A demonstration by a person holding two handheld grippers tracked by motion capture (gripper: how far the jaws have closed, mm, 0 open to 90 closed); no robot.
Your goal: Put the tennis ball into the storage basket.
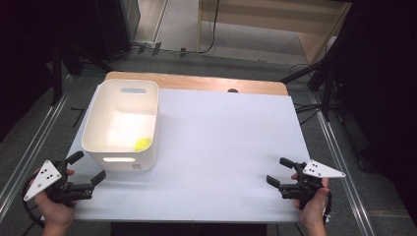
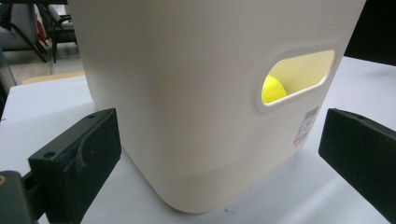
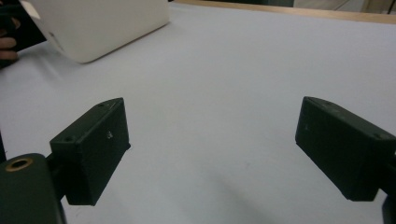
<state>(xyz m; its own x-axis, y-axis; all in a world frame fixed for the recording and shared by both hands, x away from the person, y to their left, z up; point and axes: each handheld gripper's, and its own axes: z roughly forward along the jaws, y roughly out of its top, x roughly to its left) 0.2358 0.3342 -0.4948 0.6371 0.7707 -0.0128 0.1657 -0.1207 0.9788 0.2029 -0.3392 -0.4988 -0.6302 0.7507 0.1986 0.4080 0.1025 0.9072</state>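
Both grippers are held low at the near edge of the table, each with its jaws spread wide and nothing between them. From the high view, the left gripper (image 1: 86, 167) sits at about 8 o'clock on the white tabletop (image 1: 226, 147), its jaws pointing toward the near left corner of the white bin (image 1: 101, 132), close to it but apart. In the left gripper view the left gripper's (image 2: 219, 158) two black jaws frame that corner of the bin without touching it.

Inside the bin lies a yellow-green ball (image 1: 143, 144), resting on the bin's floor near the near right corner. It also shows through the slot handle (image 2: 299, 77) cut in the bin's near wall, beside a small barcode label (image 2: 306, 125) just below the slot.

The bin itself stands upright at about 10 o'clock on the table, its far wall close to the wooden strip (image 1: 196, 81) along the table's far edge.

Well apart at about 4 o'clock, the right gripper (image 1: 279, 171) is held by the right hand (image 1: 312, 206), with a grey three-cornered plate (image 1: 322, 169) on top. In the right gripper view its jaws gape over bare tabletop, the bin off at upper left.
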